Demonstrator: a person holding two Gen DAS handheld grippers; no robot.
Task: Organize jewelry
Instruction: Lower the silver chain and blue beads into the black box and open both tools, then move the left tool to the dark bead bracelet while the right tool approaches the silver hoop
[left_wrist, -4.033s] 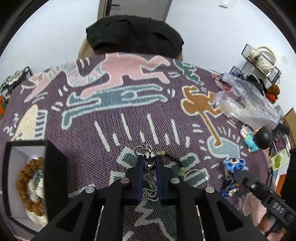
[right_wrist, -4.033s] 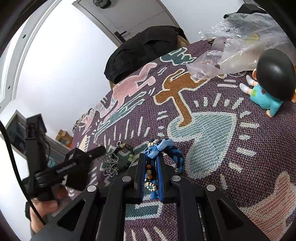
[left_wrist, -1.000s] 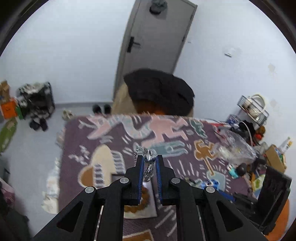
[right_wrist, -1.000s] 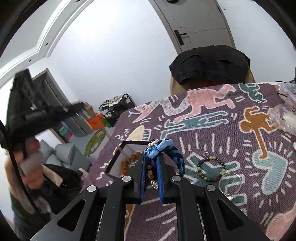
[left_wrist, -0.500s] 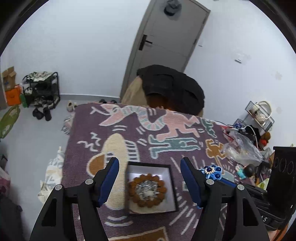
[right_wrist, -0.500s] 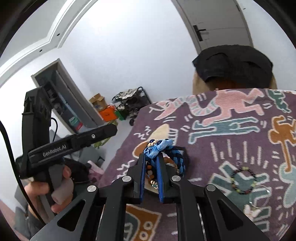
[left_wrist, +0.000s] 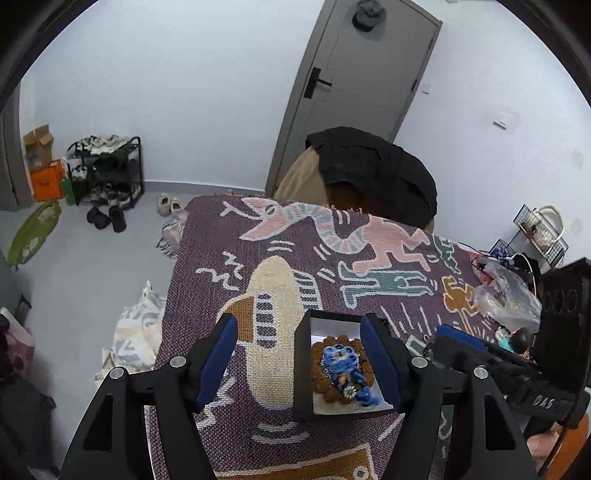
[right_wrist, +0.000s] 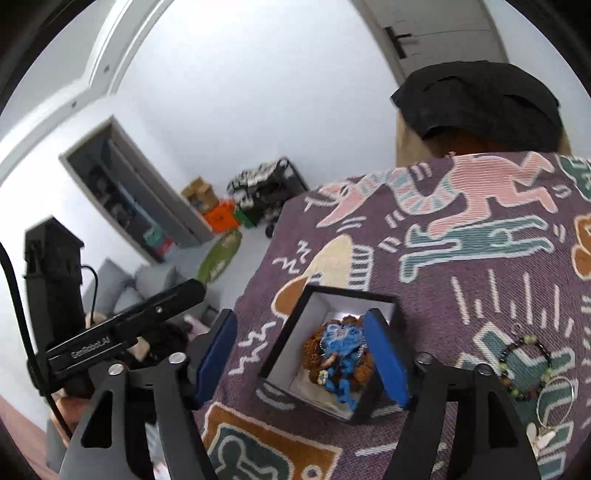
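1. Right gripper (right_wrist: 301, 356) has just been opening, nothing pinched; left gripper (left_wrist: 299, 363) spread, empty.
2. Blue braided bracelet (right_wrist: 341, 354) lies in black box (right_wrist: 288, 332) near the blanket's (right_wrist: 480, 280) left edge.
3. Lift both straight up, clear of the box walls.

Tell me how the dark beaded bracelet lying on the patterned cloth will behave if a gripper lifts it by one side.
The beaded bracelet is strung from small separate beads, so it would probably sag into a drooping loop rather than hold its ring shape. Its beads look round and smooth, so it may slip between the fingers. It looks light, likely sliding across the woven cloth if nudged.
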